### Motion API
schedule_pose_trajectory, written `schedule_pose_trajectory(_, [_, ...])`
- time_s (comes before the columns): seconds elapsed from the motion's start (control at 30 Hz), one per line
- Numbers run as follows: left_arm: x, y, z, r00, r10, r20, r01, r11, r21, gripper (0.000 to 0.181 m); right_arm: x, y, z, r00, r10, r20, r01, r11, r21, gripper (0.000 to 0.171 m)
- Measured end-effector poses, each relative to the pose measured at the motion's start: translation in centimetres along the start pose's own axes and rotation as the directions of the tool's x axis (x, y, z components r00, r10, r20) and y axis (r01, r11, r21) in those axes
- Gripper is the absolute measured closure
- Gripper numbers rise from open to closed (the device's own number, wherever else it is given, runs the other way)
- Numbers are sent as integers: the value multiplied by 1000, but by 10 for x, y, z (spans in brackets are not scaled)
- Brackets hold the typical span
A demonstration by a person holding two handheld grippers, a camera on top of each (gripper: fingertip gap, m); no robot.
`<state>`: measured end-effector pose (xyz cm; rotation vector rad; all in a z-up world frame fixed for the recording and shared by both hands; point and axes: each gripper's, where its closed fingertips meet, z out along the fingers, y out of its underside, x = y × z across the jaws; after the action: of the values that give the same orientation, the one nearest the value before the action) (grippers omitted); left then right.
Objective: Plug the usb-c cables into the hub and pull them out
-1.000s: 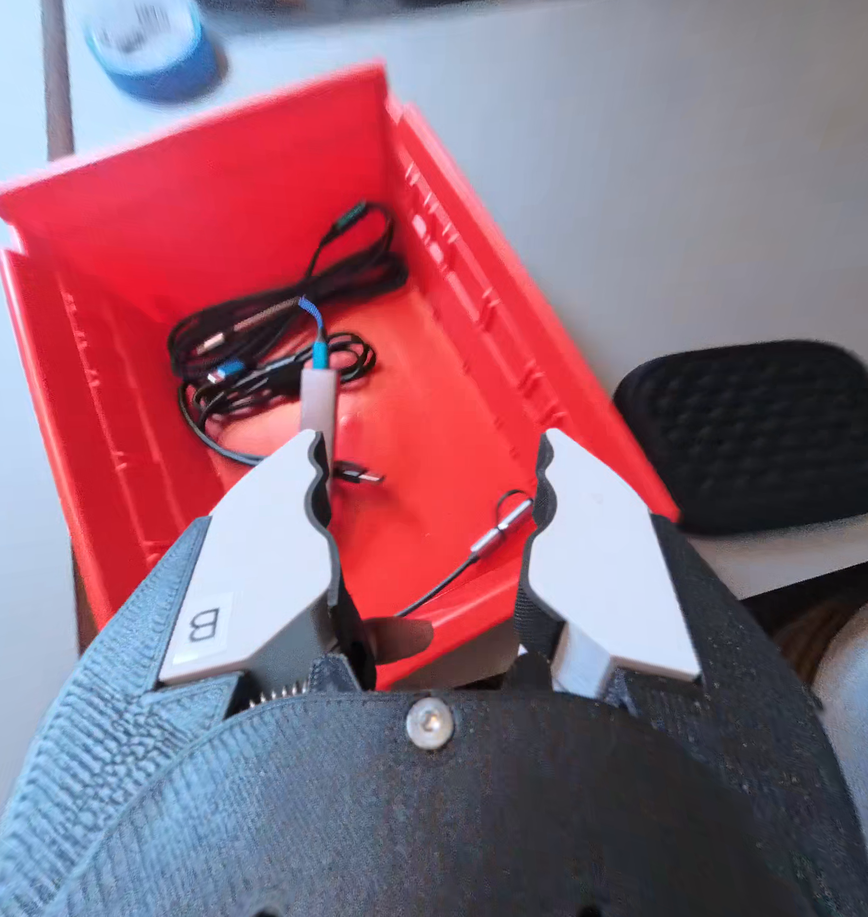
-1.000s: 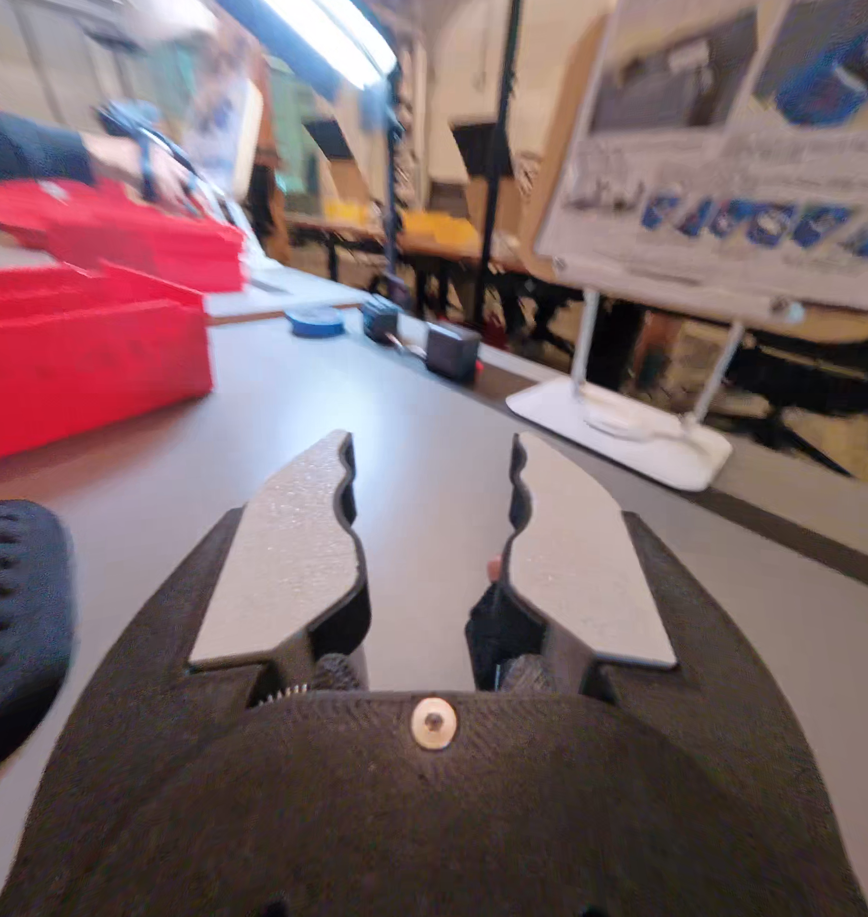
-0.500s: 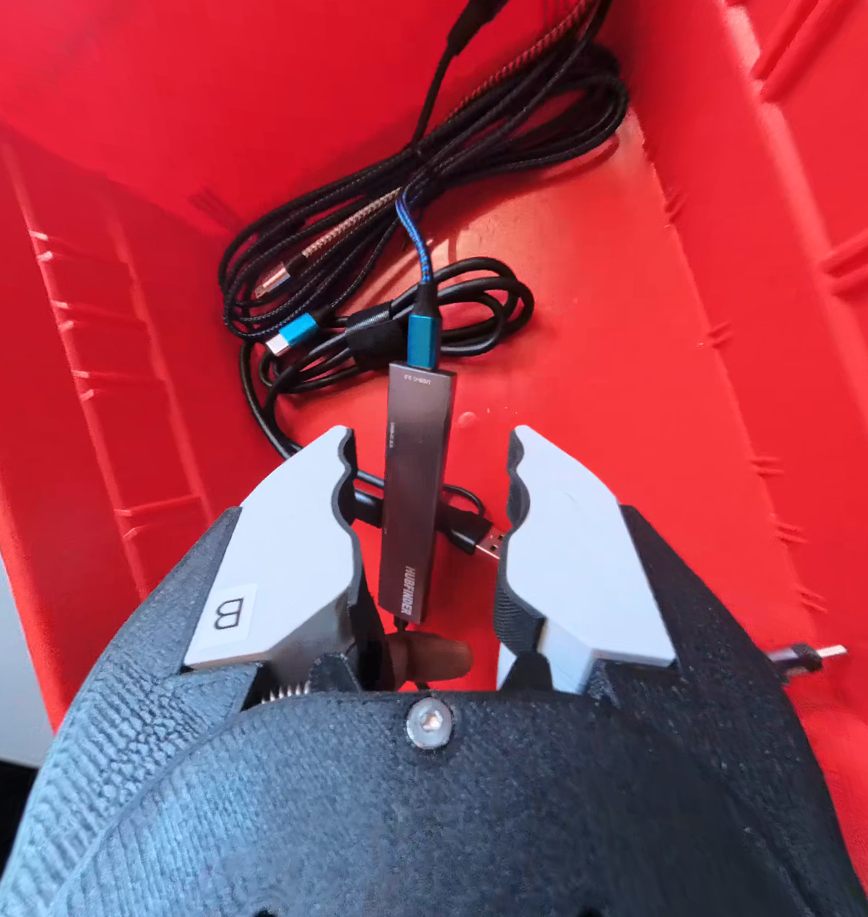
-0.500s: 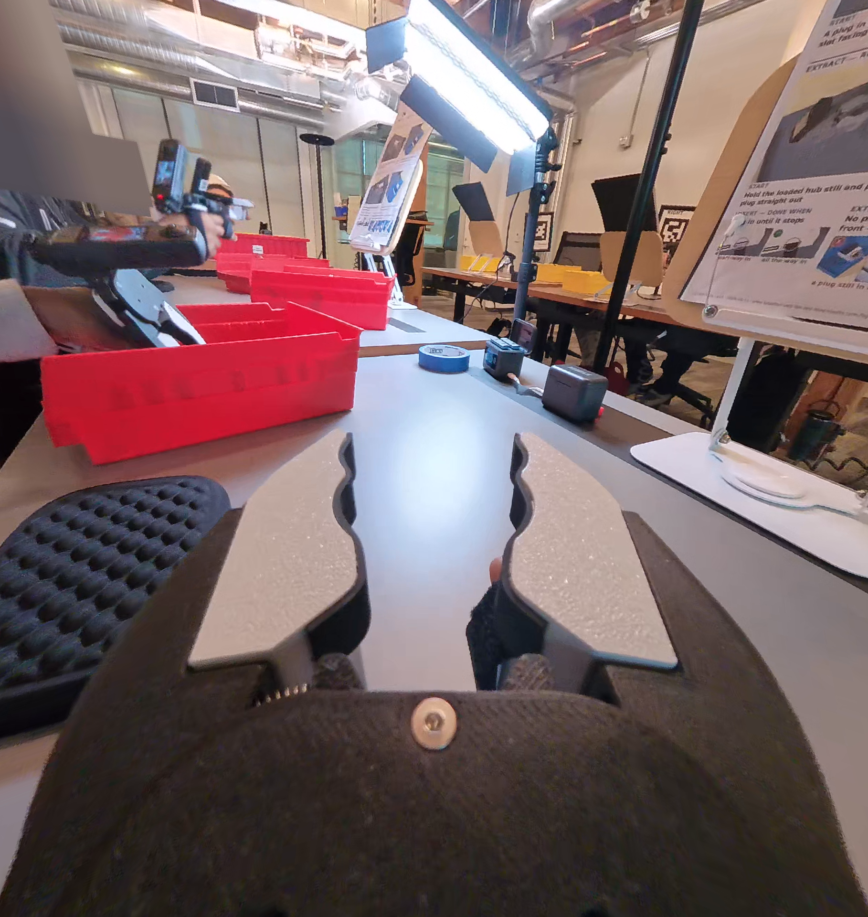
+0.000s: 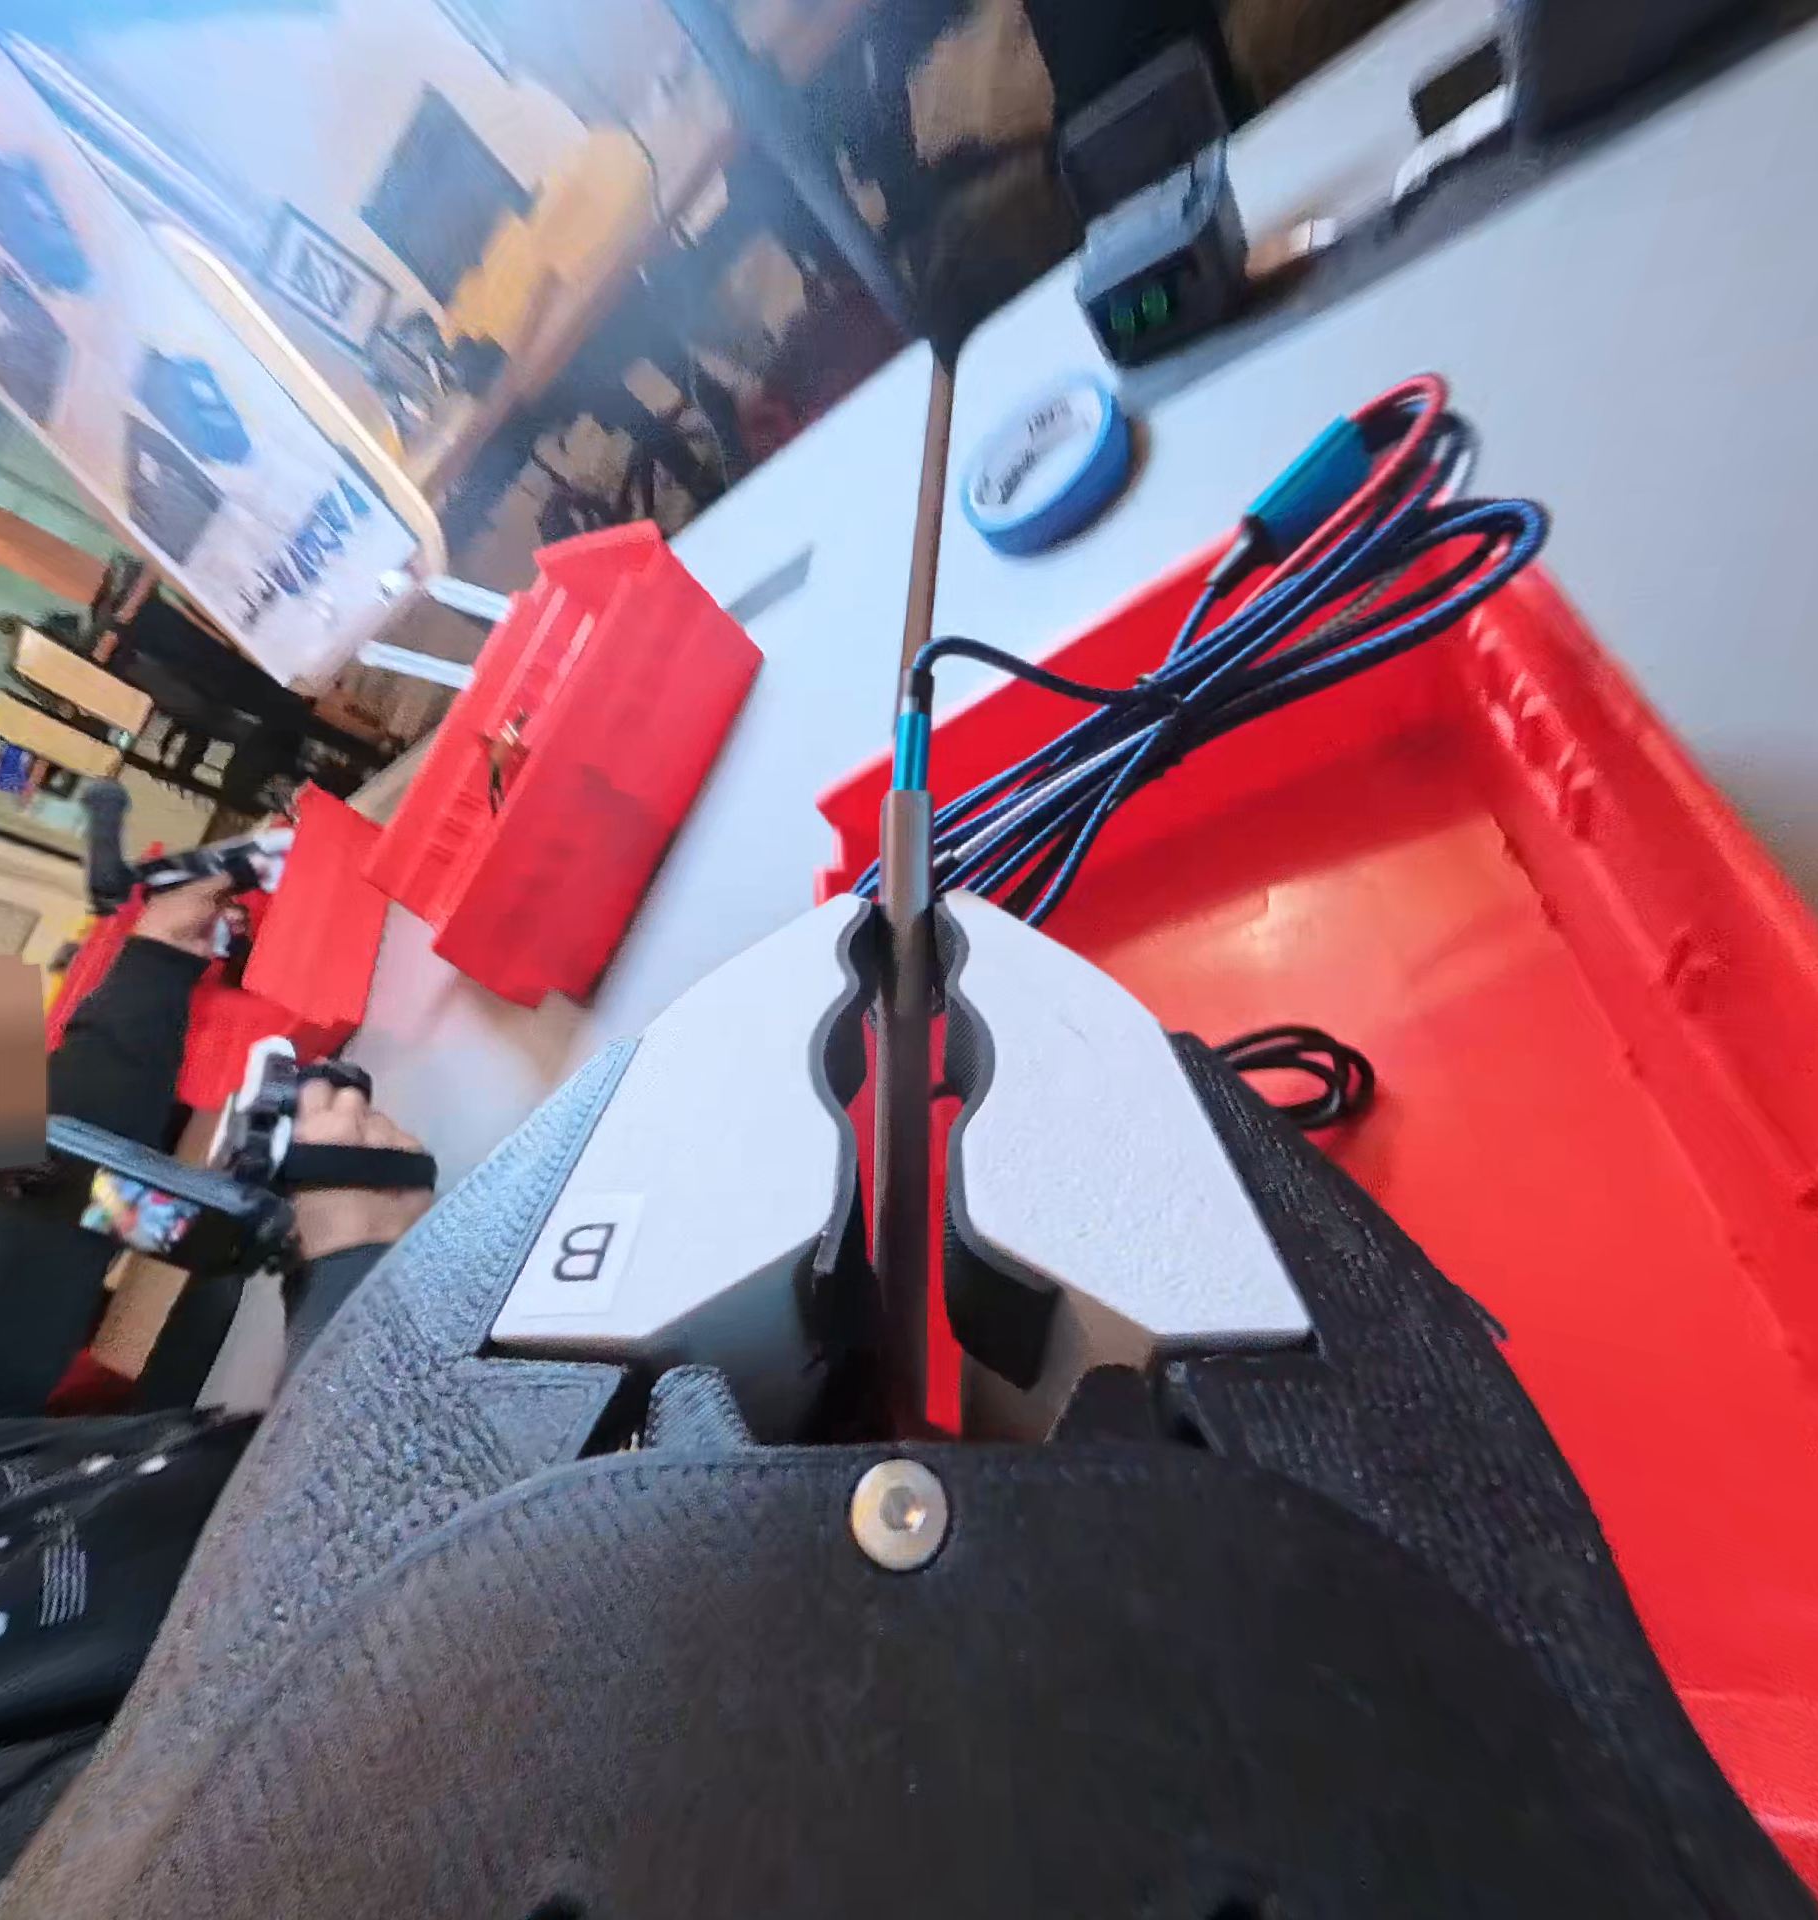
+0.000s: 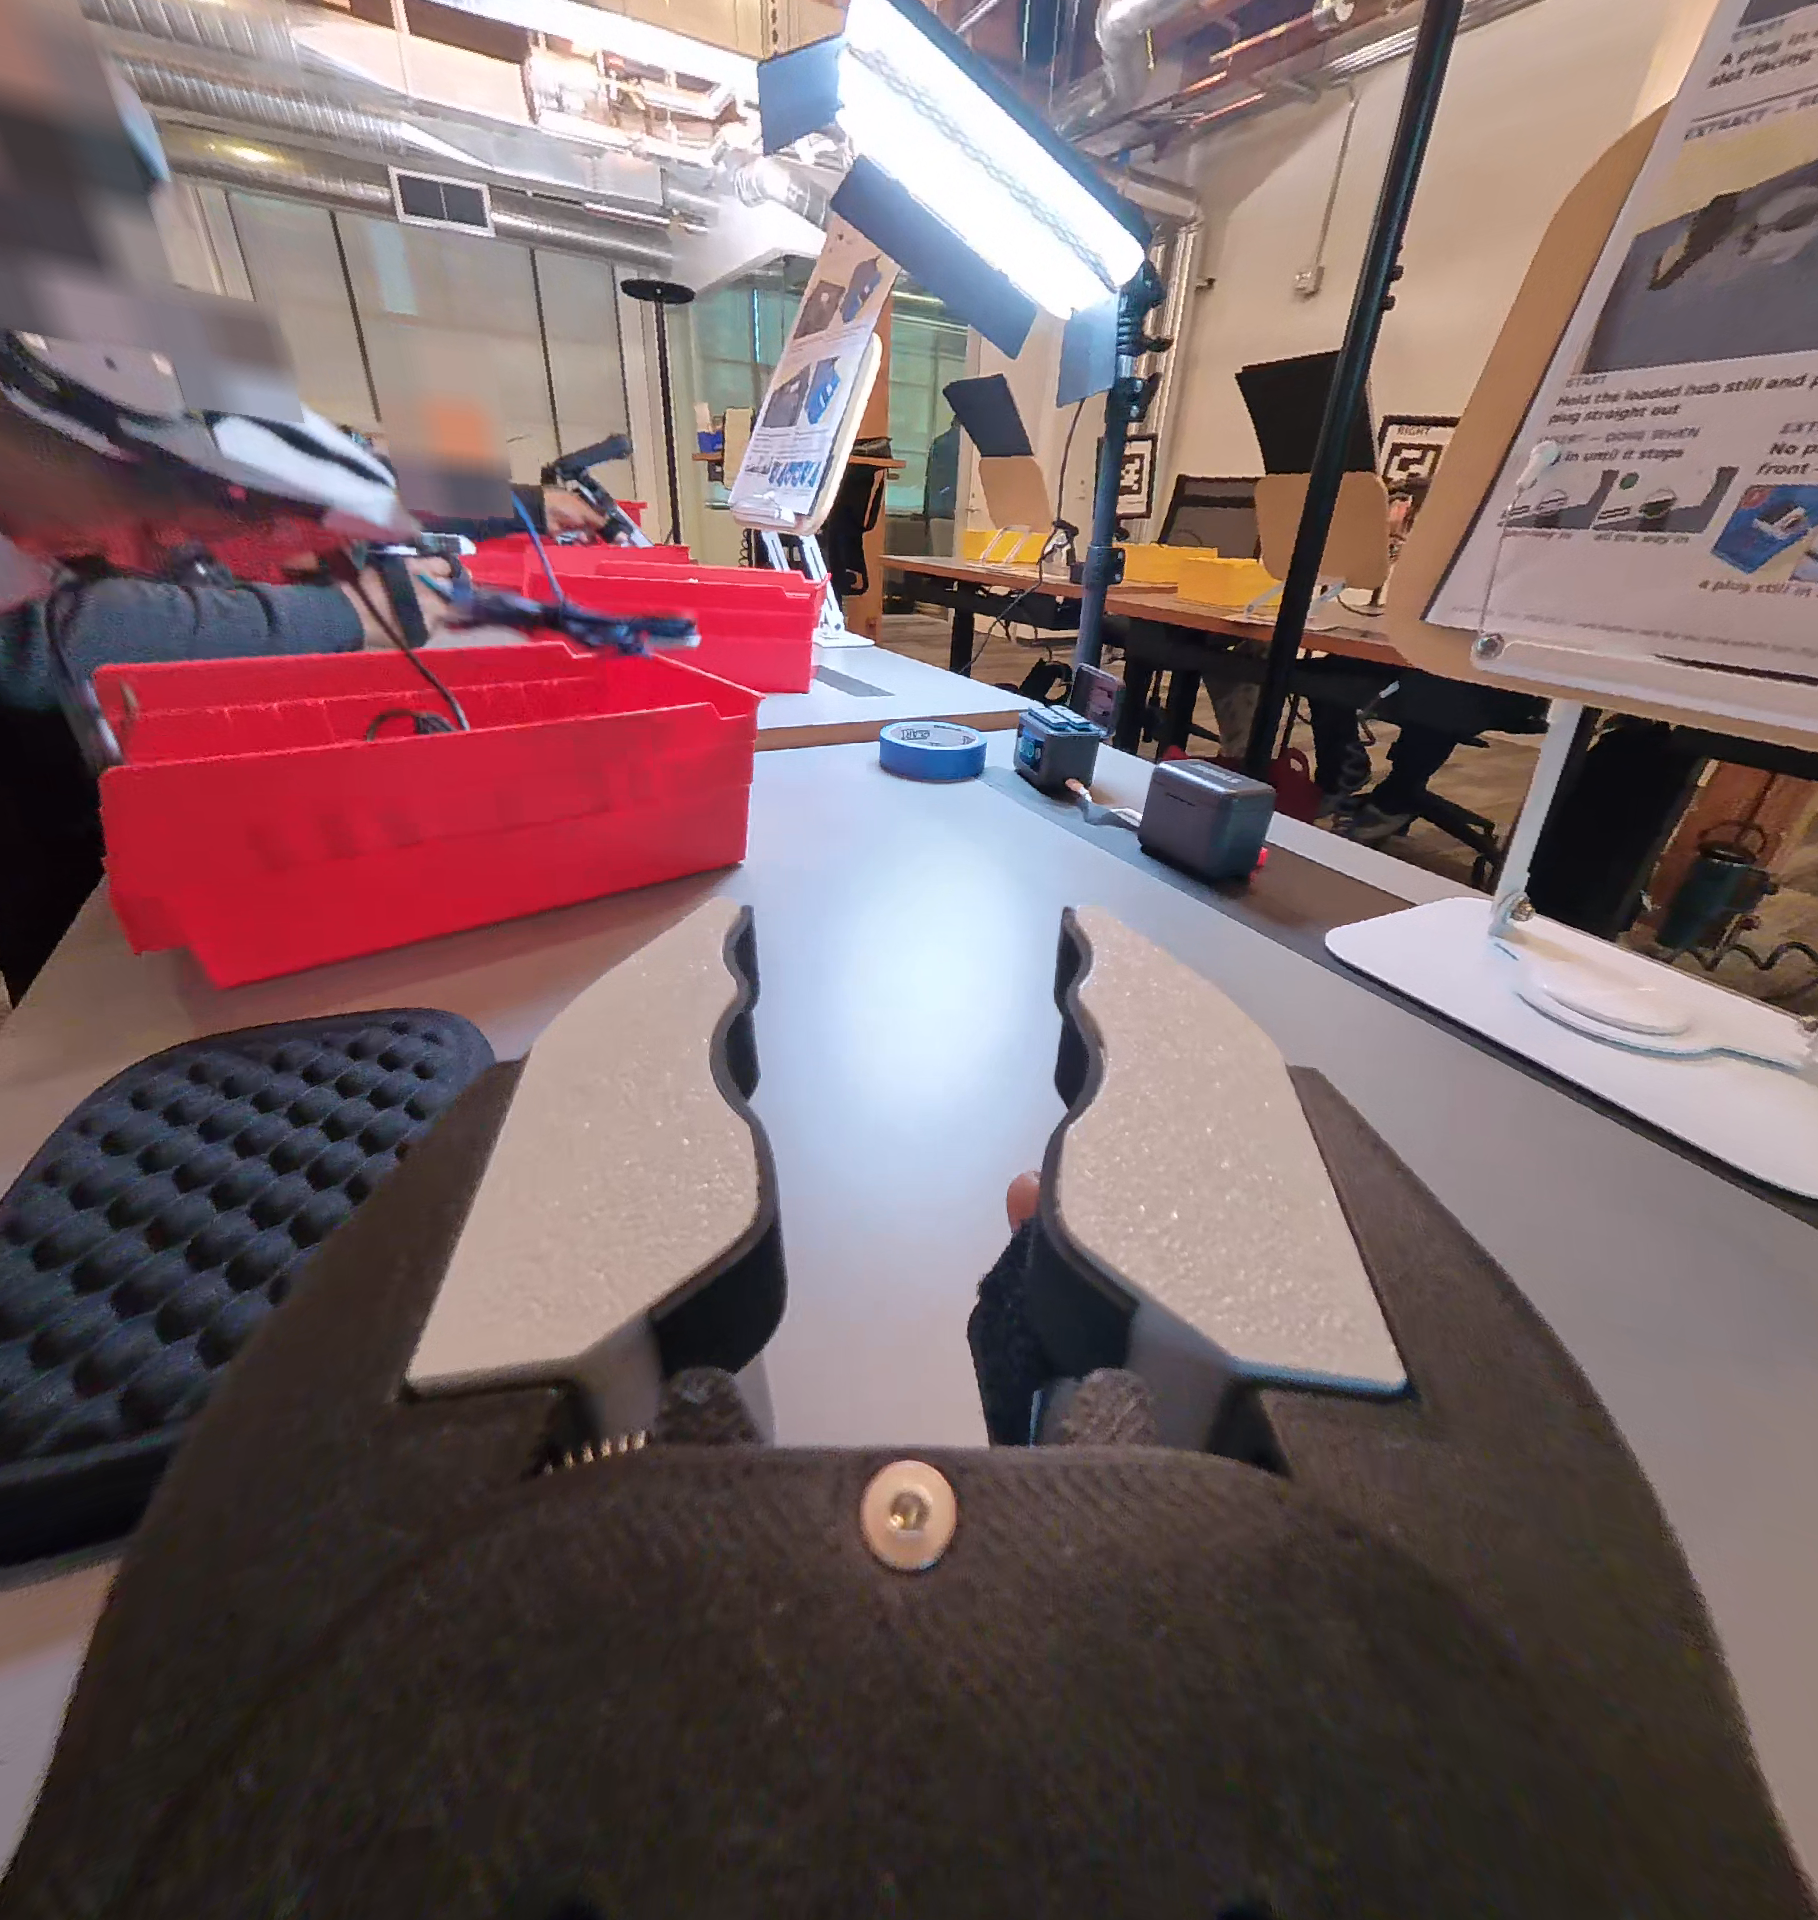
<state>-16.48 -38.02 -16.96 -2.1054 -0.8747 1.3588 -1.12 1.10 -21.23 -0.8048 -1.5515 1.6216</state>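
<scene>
My left gripper (image 5: 905, 920) is shut on the slim grey hub (image 5: 905, 847), seen edge-on and held up above the red bin (image 5: 1570, 1039). A blue USB-C plug (image 5: 910, 748) sits in the hub's far end. Its blue braided cable bundle (image 5: 1300, 634) hangs from it over the bin. A black cable coil (image 5: 1300, 1081) lies on the bin floor. My right gripper (image 6: 905, 961) is open and empty, low over the grey table (image 6: 915, 894). In the right wrist view the bin (image 6: 417, 821) stands far left with the blue cable (image 6: 572, 623) lifted above it.
A black dimpled mat (image 6: 157, 1195) lies left of my right gripper. A blue tape roll (image 6: 931, 748), two small dark boxes (image 6: 1206, 821) and a white sign stand base (image 6: 1611, 1039) sit farther back. More red bins (image 5: 572, 769) and another person's hand (image 5: 344, 1143) are beyond. My hands' fingertips stand some 45 cm from each other.
My left gripper has shut on the hub and lifted it out of the bin, the blue cable bundle coming up with it. The right gripper has stayed open and nearly still.
</scene>
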Motion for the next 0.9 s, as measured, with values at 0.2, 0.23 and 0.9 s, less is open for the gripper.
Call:
schedule_pose_trajectory(0.2, [-30,-69,-42,995,-85,45,69,955,289,171,-6,-6,-1,999,-43,5,43,999,32,119])
schedule_pose_trajectory(0.23, [-32,-85,-51,992,-123,25,106,926,361,172,-8,-8,-1,999,-34,12,33,998,45,118])
schedule_pose_trajectory(0.9, [224,-238,-97,216,-97,-972,870,470,146,171,13,-72,-49,949,246,199,-307,869,389,105])
